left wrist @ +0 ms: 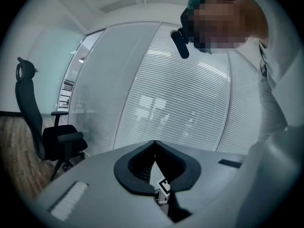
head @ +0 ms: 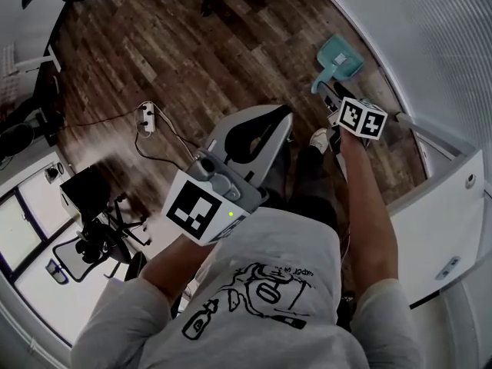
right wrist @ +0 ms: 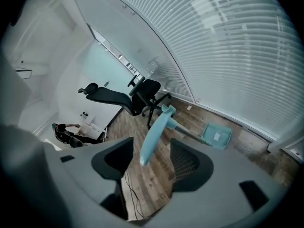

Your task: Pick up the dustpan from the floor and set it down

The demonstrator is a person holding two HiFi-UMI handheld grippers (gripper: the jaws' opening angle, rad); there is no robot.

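All three views are bent by a wide lens: straight lines bow, and the corners fall off into black. Daylight comes in soft and even through the white blinds [right wrist: 223, 37], which are bright in both gripper views without burning out. The head view is dimmer, its wood floor [head: 192, 44] dark brown with a pale sheen towards the left. Shadows are faint, with no hard edges. The office chair [left wrist: 47, 132] is almost a silhouette against the bright wall. Close to the lens, the left gripper [left wrist: 155, 144] and right gripper [right wrist: 151, 148] look soft; the dustpan [right wrist: 217, 136] farther off is sharper, its near handle slightly blurred
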